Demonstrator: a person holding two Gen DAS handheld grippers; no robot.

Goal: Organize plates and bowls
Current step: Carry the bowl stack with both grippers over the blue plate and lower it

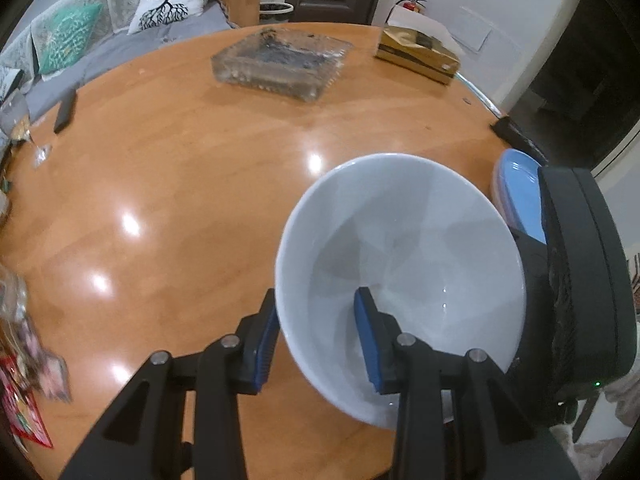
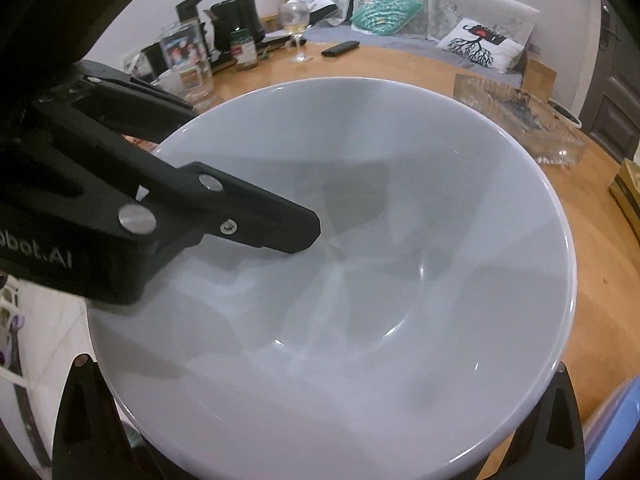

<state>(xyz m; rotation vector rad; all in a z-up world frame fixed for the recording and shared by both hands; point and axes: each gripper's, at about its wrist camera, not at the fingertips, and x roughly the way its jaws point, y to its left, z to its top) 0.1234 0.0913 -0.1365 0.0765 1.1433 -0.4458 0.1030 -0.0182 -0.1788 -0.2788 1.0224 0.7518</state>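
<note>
A white bowl (image 1: 404, 248) is held above the round wooden table (image 1: 180, 184). My left gripper (image 1: 316, 340) is shut on the bowl's near rim, one blue pad inside and one outside. In the right wrist view the same bowl (image 2: 360, 280) fills the frame, with the left gripper's finger (image 2: 256, 220) reaching in from the left. My right gripper's two arms show at the bottom corners, wide apart under the bowl; its fingertips are hidden. The right gripper's black body (image 1: 580, 280) sits just right of the bowl. A blue plate (image 1: 520, 192) lies behind it.
A glass ashtray dish (image 1: 280, 60) and a cardboard box (image 1: 418, 54) sit at the table's far side. A remote (image 2: 340, 48), wine glass (image 2: 296, 24), jars and a photo frame (image 2: 186, 50) stand at the far left. A sofa with cushions lies beyond.
</note>
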